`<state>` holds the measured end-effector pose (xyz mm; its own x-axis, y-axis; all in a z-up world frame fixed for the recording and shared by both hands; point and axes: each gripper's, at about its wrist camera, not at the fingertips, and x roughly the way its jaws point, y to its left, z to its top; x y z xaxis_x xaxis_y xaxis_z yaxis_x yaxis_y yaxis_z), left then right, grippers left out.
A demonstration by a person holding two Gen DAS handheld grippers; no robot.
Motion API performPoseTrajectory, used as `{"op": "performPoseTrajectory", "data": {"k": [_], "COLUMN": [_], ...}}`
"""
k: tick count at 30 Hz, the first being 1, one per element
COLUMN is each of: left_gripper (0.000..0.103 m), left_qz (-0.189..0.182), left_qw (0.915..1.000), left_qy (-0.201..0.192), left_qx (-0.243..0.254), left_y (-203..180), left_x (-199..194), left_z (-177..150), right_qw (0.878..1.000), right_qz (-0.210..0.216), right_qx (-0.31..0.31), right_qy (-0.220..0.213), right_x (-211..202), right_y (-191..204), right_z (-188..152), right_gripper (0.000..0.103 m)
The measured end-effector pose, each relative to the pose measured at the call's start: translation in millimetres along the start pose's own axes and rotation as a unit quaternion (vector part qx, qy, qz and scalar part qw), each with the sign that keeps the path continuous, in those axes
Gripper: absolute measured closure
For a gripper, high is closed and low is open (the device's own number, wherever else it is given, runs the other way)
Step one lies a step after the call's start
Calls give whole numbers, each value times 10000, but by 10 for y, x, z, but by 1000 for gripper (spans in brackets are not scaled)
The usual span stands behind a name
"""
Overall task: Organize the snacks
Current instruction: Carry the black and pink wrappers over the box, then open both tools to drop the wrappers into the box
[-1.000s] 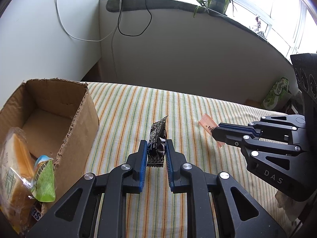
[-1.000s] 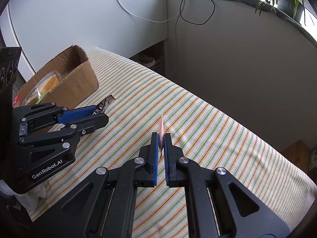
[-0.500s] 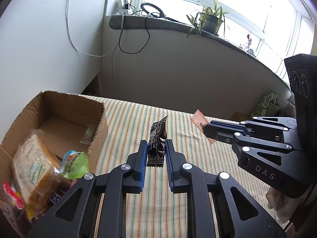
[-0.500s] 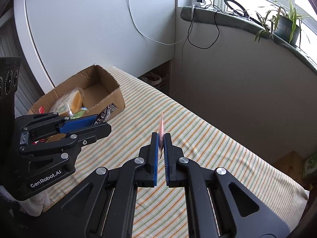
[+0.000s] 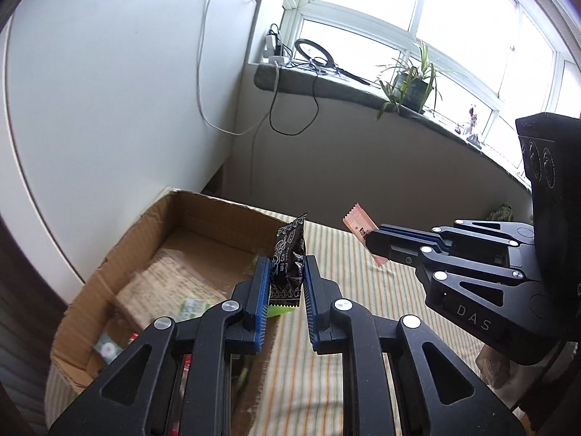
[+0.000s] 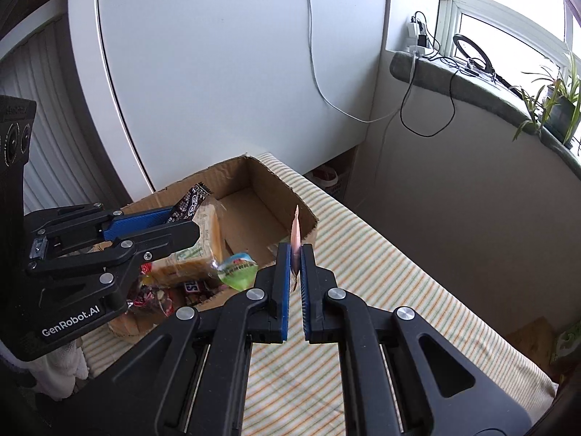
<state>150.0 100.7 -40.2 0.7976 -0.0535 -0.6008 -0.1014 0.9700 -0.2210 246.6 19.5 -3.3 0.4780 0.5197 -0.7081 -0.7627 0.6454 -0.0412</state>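
A: Largest item?
B: Cardboard box, snacks inside, ahead and left of both claws

A: Left claw?
B: Clamped on a dark snack packet, upright

A: Right claw?
B: Nearly closed, pinching a thin pink packet

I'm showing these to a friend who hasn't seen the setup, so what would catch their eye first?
Probably the two black claws held up side by side: the left claw pinches a dark snack packet over the cardboard box, and the right claw grips a thin pink wrapper edge-on. Next, the box itself, stuffed with bright snacks at the striped table's left end.
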Motion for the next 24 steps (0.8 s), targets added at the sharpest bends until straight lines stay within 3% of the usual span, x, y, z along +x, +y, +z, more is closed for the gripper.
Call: {"op": "performPoseTrajectory", "data": {"k": [11, 24], "left_gripper": [86, 86], "left_qz": [238, 402], "left_qw": [9993, 9988], "left_qy": [-23, 36], "left_qx": [-280, -273], "left_y": [564, 710], "left_x": [-17, 23], "left_z": [163, 110], "right_qw": [9997, 9989], "right_qz": [224, 350], "right_qx": [0, 37], "right_qy": [132, 312], "right_x": [389, 702], "right_y": [267, 352], "right_z": [256, 295], "right_gripper": [98, 98]}}
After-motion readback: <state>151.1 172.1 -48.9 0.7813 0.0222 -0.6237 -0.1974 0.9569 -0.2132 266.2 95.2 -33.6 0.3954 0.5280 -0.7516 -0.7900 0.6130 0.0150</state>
